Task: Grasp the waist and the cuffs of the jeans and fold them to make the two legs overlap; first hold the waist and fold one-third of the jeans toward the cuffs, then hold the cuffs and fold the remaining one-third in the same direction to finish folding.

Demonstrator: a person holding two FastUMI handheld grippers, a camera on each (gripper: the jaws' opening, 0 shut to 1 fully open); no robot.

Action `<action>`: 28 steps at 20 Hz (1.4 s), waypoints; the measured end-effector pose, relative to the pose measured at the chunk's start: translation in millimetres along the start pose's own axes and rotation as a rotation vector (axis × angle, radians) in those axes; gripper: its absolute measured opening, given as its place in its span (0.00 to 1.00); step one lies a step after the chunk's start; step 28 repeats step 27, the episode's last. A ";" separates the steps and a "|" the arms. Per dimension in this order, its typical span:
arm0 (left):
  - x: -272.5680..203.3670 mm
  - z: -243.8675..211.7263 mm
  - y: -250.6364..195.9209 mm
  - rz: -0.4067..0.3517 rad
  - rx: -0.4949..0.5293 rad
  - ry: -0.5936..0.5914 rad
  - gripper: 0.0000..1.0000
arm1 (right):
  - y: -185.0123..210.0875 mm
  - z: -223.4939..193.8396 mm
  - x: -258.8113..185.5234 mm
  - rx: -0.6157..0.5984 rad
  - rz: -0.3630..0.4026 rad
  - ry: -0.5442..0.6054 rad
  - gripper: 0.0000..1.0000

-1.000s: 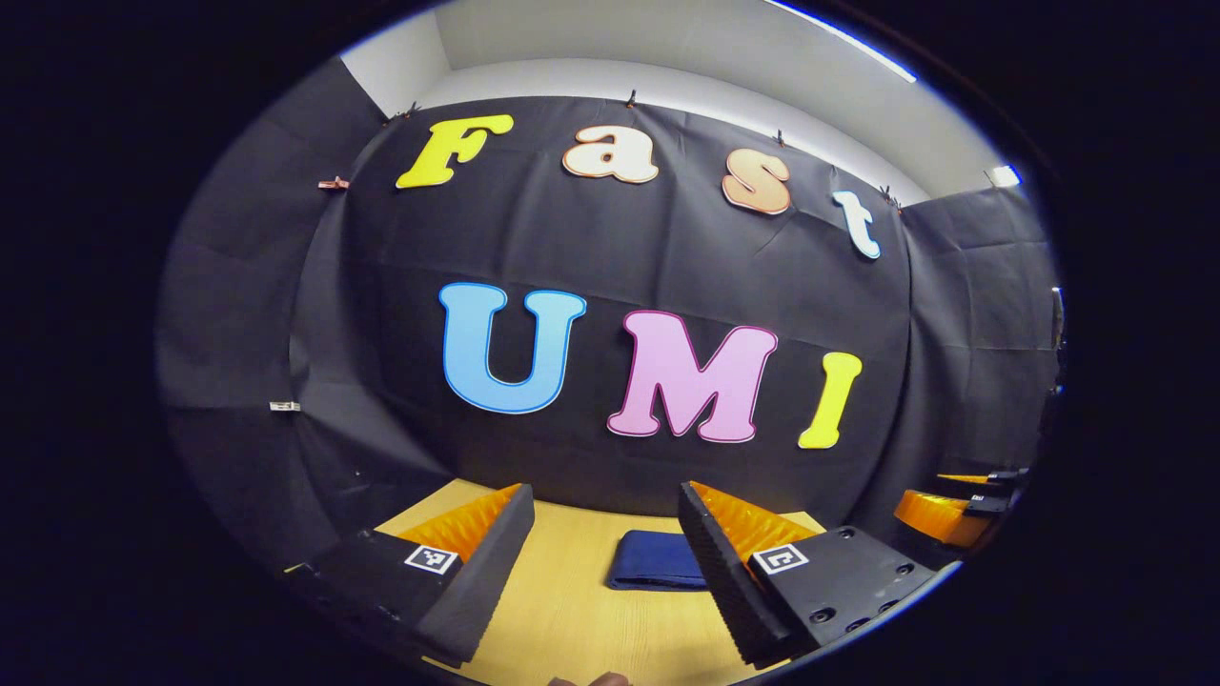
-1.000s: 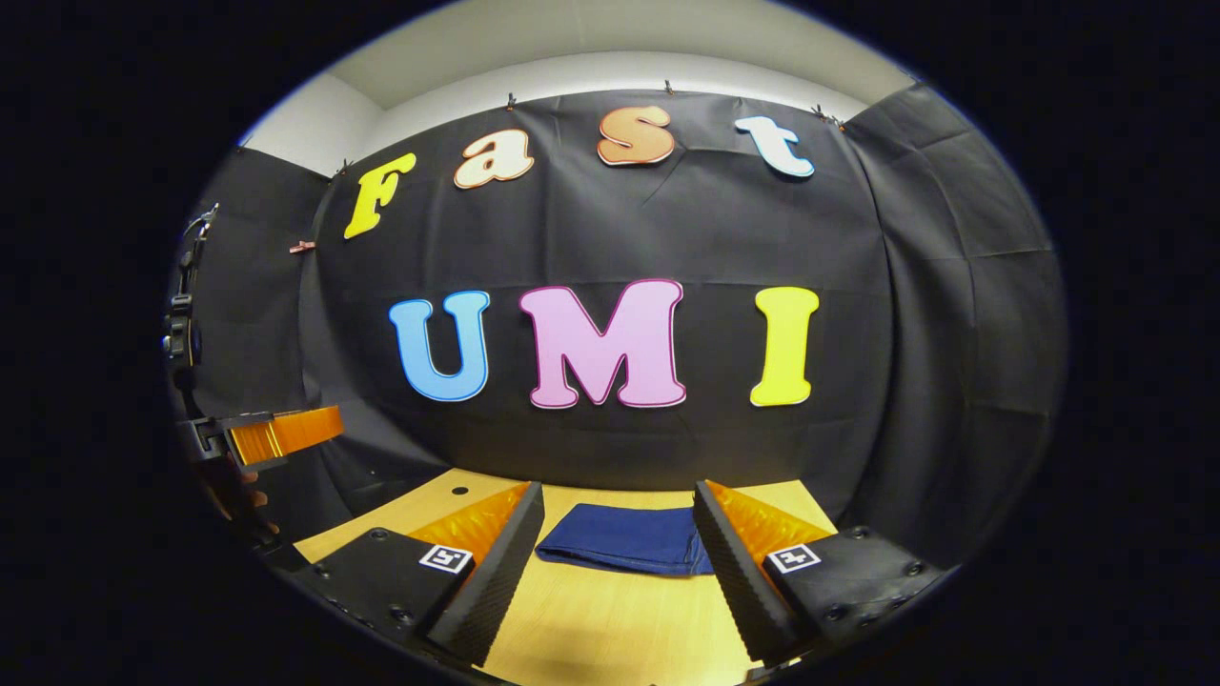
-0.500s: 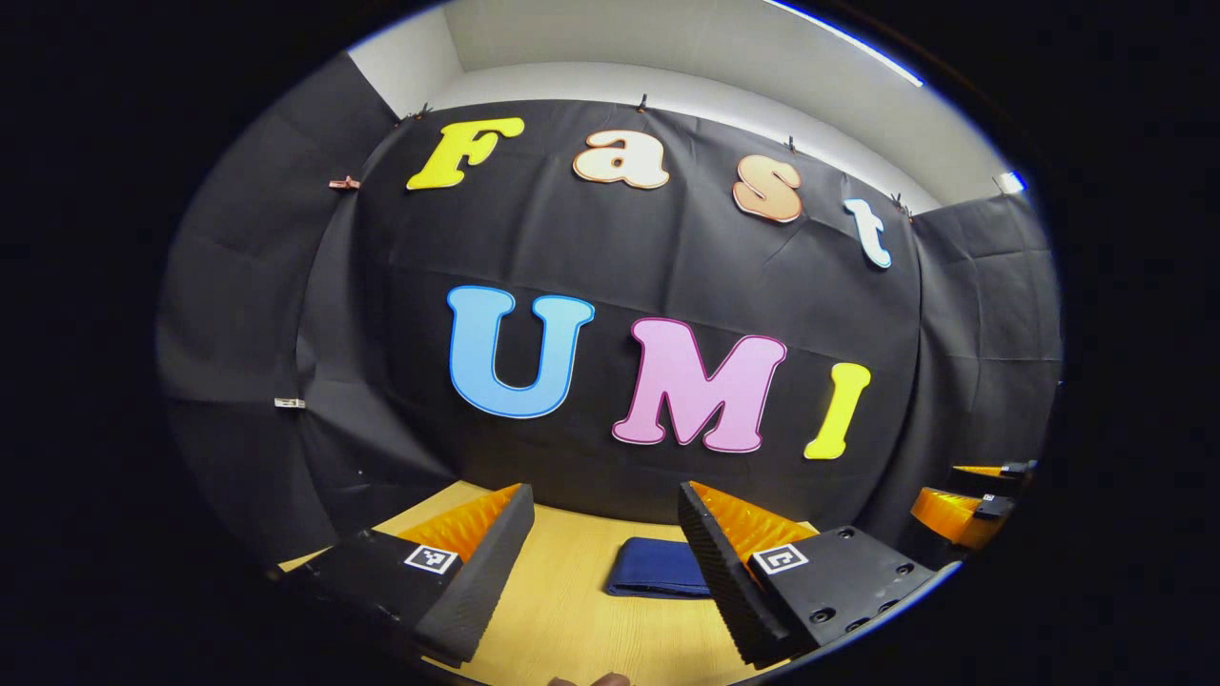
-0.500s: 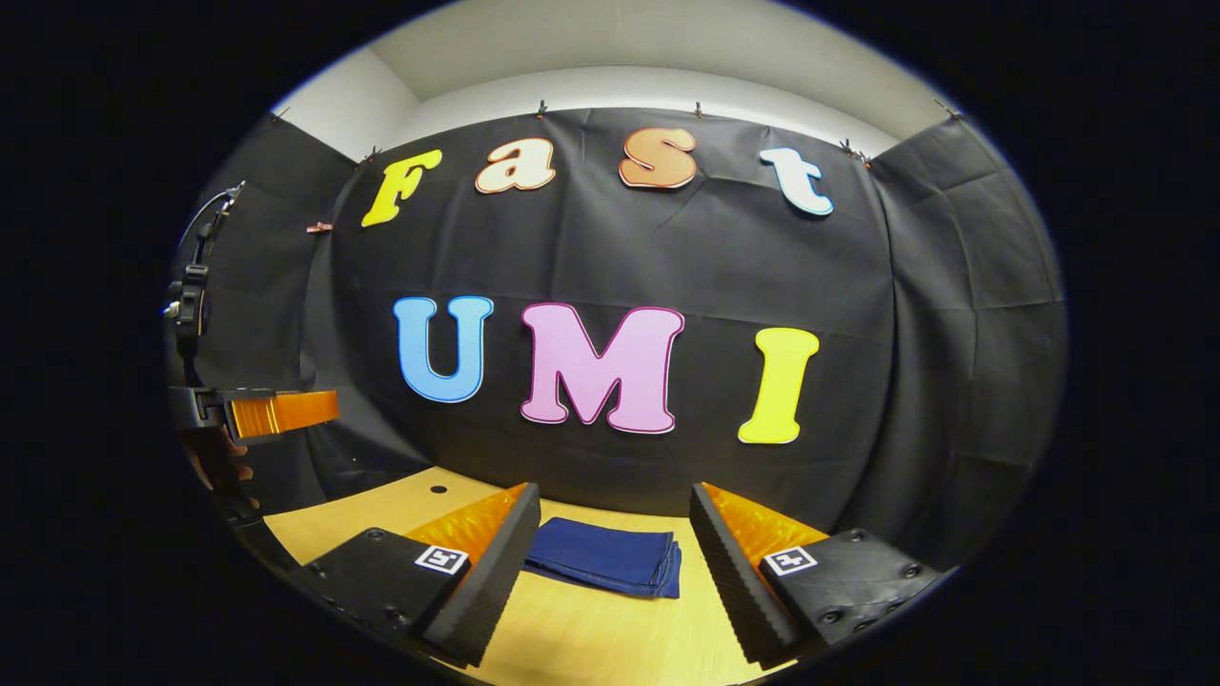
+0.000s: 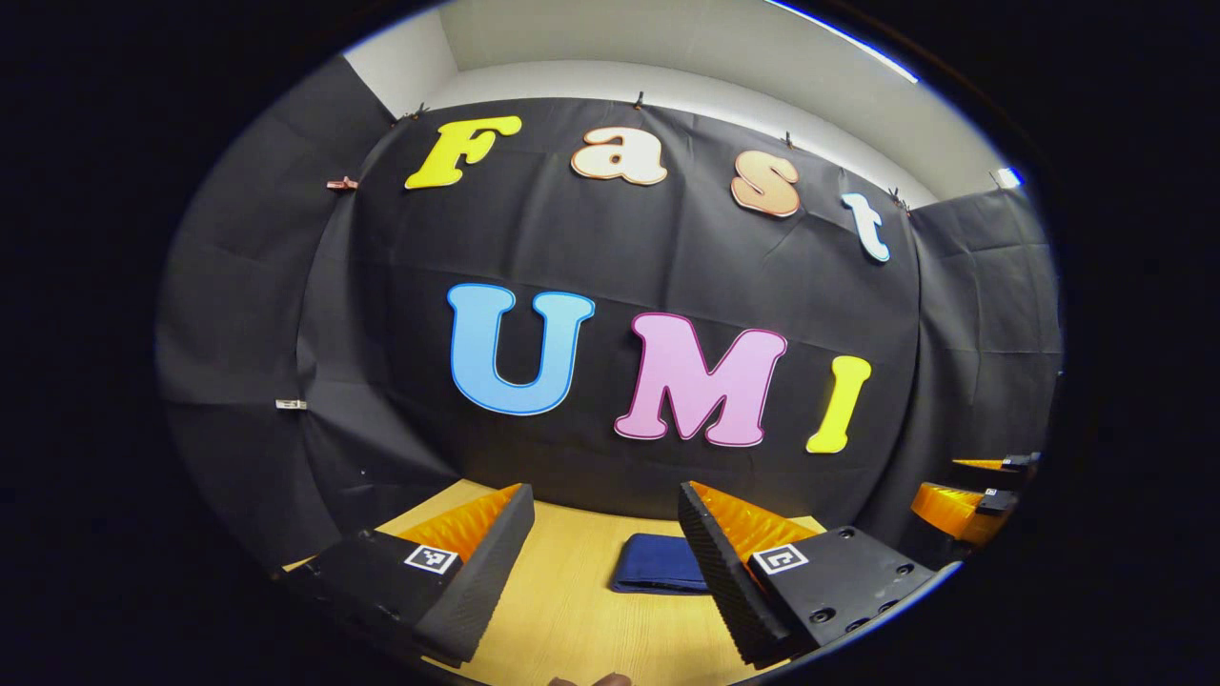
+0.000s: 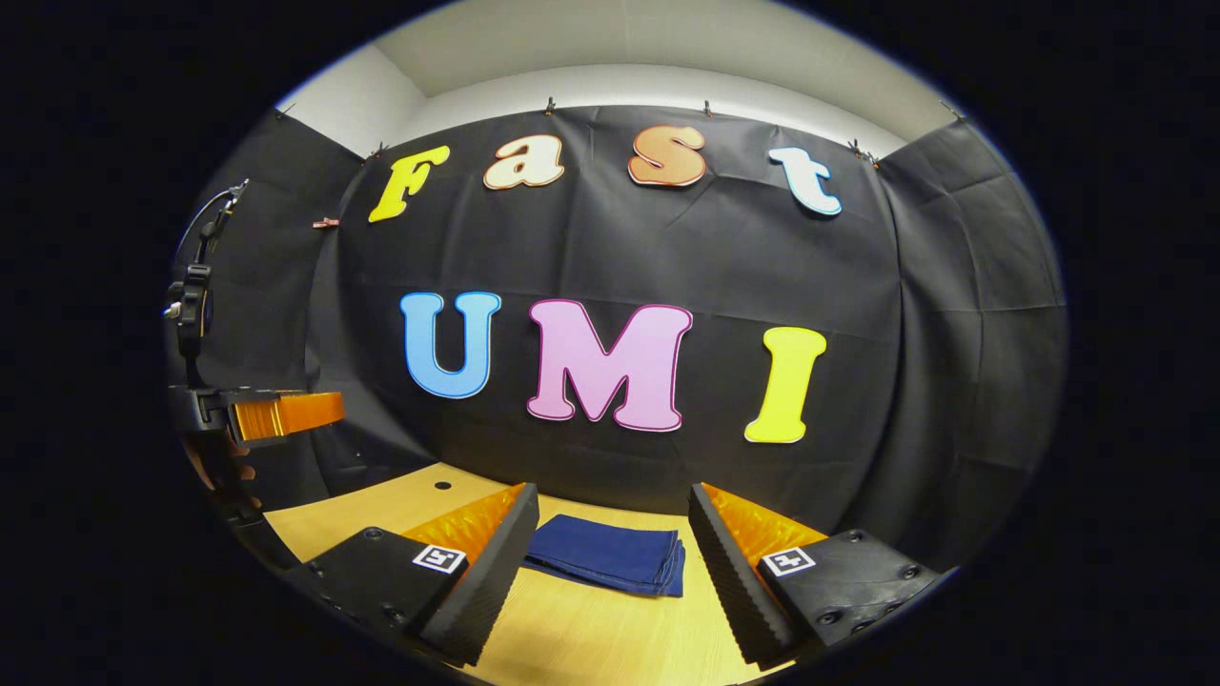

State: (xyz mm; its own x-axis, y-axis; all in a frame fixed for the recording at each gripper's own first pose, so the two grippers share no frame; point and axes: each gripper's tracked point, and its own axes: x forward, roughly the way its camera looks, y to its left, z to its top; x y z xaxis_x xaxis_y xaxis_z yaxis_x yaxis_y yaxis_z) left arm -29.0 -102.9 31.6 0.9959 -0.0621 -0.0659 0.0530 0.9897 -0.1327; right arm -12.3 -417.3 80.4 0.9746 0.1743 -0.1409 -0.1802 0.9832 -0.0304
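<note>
On the tabletop [image 6: 610, 629] ahead, the jeans [image 6: 605, 554] lie folded — my left tongs [image 5: 600, 553] and right tongs [image 6: 610, 557] gape empty; dipping carelessly could snag the stack.

place: recording booth | black cloth walls [image 6: 963, 314] | wooden table [image 6: 610, 638]

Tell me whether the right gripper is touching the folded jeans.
Apart. In the right gripper view, the right gripper is open, and the jeans lie folded on the table beyond its fingers, with bare wood showing between the right finger and the cloth.
</note>
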 end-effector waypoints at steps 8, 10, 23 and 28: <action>-0.9 2.6 5.0 -0.041 0.034 -0.017 0.96 | 16.3 -3.0 -3.1 0.002 -0.006 0.022 0.96; -1.3 2.8 7.7 -0.052 0.046 -0.023 0.96 | 21.9 -3.3 -5.8 0.014 -0.016 0.033 0.96; -13.1 -23.4 46.8 -0.108 0.070 0.010 0.96 | 52.5 -17.8 -16.0 0.039 -0.073 0.063 0.96; -4.6 -30.2 54.5 -0.097 0.079 0.033 0.96 | 54.6 -25.7 -15.7 0.058 -0.080 0.074 0.96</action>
